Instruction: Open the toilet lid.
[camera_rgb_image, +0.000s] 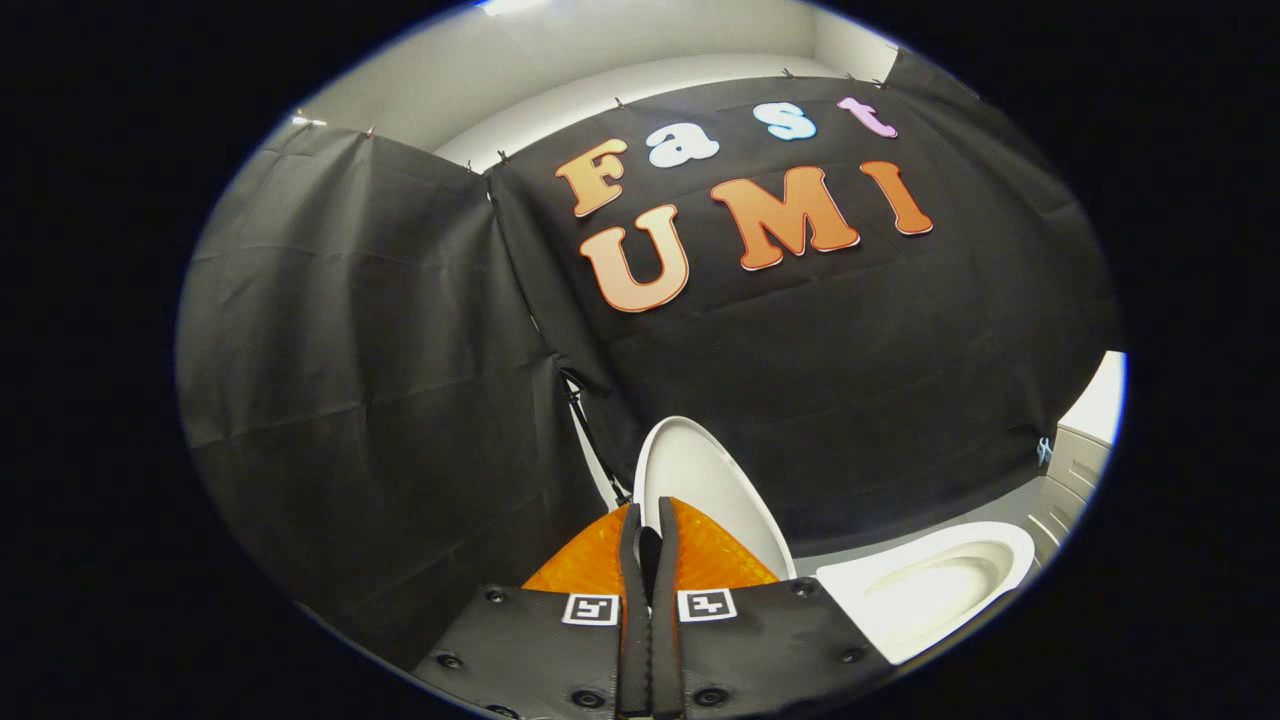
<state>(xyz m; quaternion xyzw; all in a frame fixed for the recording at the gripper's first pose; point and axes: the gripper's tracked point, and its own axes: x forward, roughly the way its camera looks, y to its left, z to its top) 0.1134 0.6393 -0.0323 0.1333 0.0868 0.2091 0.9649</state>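
Gripper (650, 540): two orange fingers with black pads, drawn together with only a thin dark slit between them. Nothing visible is pinched in that slit, so I read them as closed on nothing.
Finger tips: pointing up toward the raised toilet lid (715, 490), whose white face rises just beyond them. Whether the tips touch the lid cannot be told from this angle.
Toilet lid: standing upright, its rounded top edge against the black cloth wall (380, 350). It is well clear of the bowl.
Toilet bowl (925, 590): open to view off to the side of the fingers, white rim and hollow basin fully exposed. No seat or lid covers it.
Dark strap or cable (590, 440): hangs along the cloth just beside the lid's edge. What it is fastened to is unclear.
White cabinet (1075, 470): beyond the bowl, panelled front, partly seen.
Task status: judged essentially done, since the lid is up and the bowl is uncovered.
Remaining: at most, checking that the lid rests stably against the wall, then drawing the gripper away.
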